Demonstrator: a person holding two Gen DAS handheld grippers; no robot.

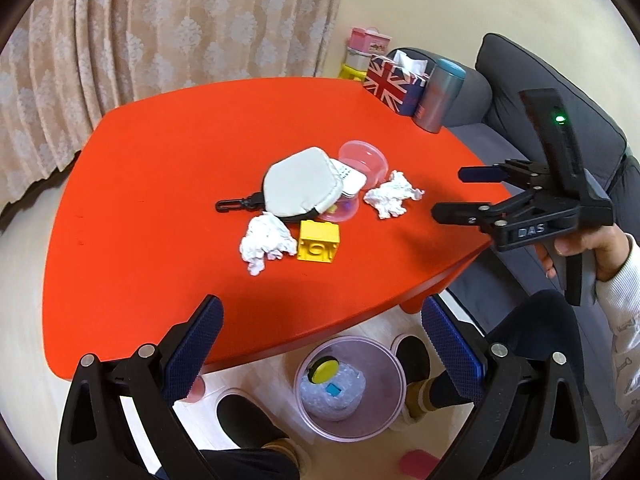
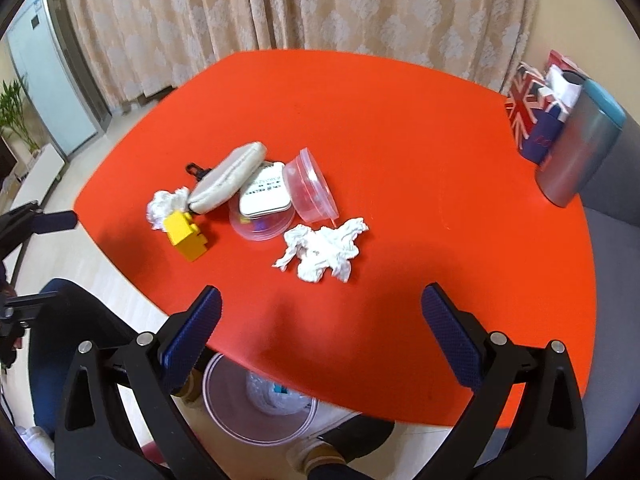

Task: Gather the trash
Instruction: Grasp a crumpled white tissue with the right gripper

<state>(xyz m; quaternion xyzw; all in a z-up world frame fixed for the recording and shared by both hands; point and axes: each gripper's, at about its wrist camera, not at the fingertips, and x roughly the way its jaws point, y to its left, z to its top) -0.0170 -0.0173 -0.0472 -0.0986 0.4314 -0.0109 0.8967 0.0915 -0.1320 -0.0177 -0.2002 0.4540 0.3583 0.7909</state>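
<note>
Two crumpled white tissues lie on the red table (image 1: 160, 184). One tissue (image 1: 266, 242) sits left of a yellow toy block (image 1: 319, 242), the other tissue (image 1: 392, 198) right of a grey pouch (image 1: 302, 188). My left gripper (image 1: 320, 320) is open over the table's near edge and holds nothing. My right gripper (image 1: 452, 194) hovers open just right of the second tissue. In the right wrist view that tissue (image 2: 324, 250) lies ahead of the open right gripper (image 2: 320, 312). A clear bin (image 1: 386, 364) with bubble wrap stands on the floor below the table edge.
A clear pink container (image 1: 364, 158) and a white tin in a bowl (image 2: 262, 196) sit by the pouch. A Union Jack tissue box (image 1: 394, 84) and a grey tumbler (image 1: 438, 96) stand at the far right corner. A grey sofa (image 1: 560, 92) lies beyond. The person's feet flank the bin.
</note>
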